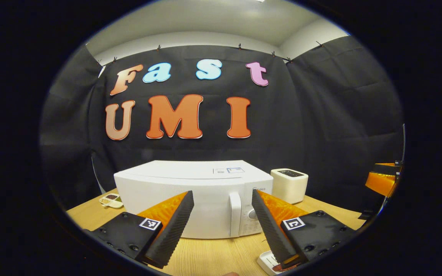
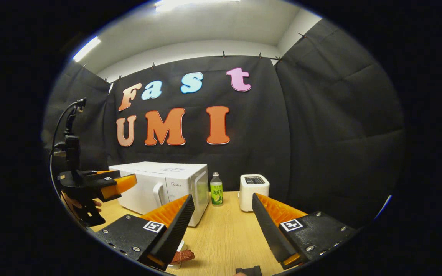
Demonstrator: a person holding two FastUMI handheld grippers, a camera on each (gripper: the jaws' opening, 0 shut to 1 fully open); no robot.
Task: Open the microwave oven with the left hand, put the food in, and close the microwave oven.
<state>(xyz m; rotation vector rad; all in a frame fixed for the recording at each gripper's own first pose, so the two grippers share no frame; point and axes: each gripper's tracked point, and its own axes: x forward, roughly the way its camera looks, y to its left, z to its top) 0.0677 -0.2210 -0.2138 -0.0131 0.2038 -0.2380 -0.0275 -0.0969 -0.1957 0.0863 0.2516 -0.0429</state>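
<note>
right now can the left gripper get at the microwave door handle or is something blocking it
Probably yes. The left gripper is open and faces the microwave head-on, with the door handle showing in the gap between its fingers. Only bare table lies between them, and the door is shut.

Ahead of the left gripper (image 1: 223, 222), the microwave oven (image 1: 194, 191) looks smooth, glossy plastic; the surface (image 1: 213, 255) beneath shows matt wood grain.
</note>
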